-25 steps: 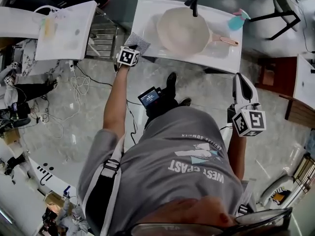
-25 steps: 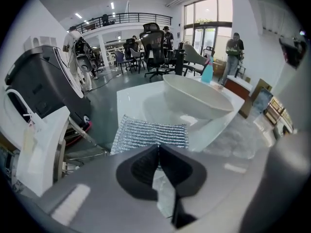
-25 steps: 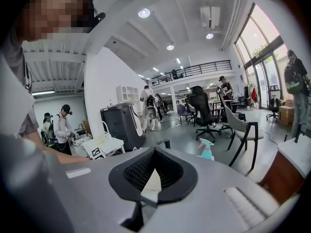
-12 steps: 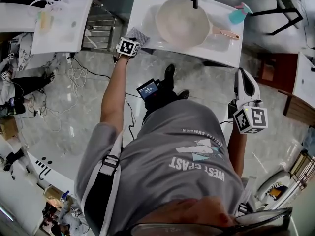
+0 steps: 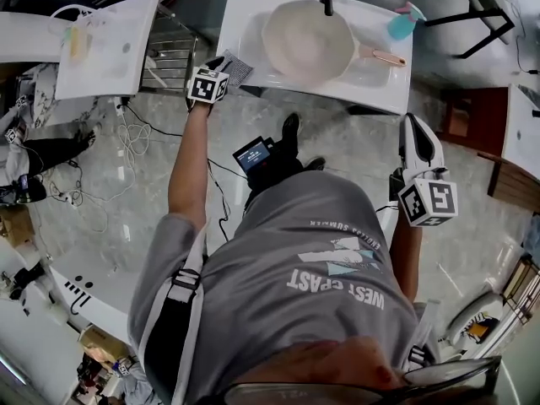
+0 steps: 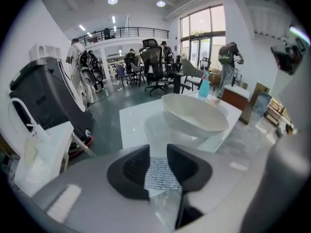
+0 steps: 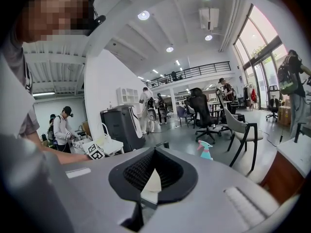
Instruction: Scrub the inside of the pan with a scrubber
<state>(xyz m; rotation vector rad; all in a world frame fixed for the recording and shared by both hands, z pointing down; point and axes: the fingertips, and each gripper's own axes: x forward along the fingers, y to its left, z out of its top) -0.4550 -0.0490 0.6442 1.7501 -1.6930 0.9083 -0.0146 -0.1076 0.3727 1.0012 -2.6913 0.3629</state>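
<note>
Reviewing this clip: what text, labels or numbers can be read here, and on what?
"WEST COAST": upside down in the head view, on the person's grey T-shirt.
"SUMMER": smaller line above it, same shirt; the rest is blurred.
Screen of the small device: too small to read.

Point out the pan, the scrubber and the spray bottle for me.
pan [image 5: 308,45], head view, middle of its inside
scrubber [image 5: 239,67], head view, its grey mesh
spray bottle [image 5: 401,26], head view, its blue body

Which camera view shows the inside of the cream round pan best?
The head view: it looks down into the cream round pan, showing all its inside. The left gripper view shows mainly its outer side and rim. The right gripper view shows none of it.
</note>
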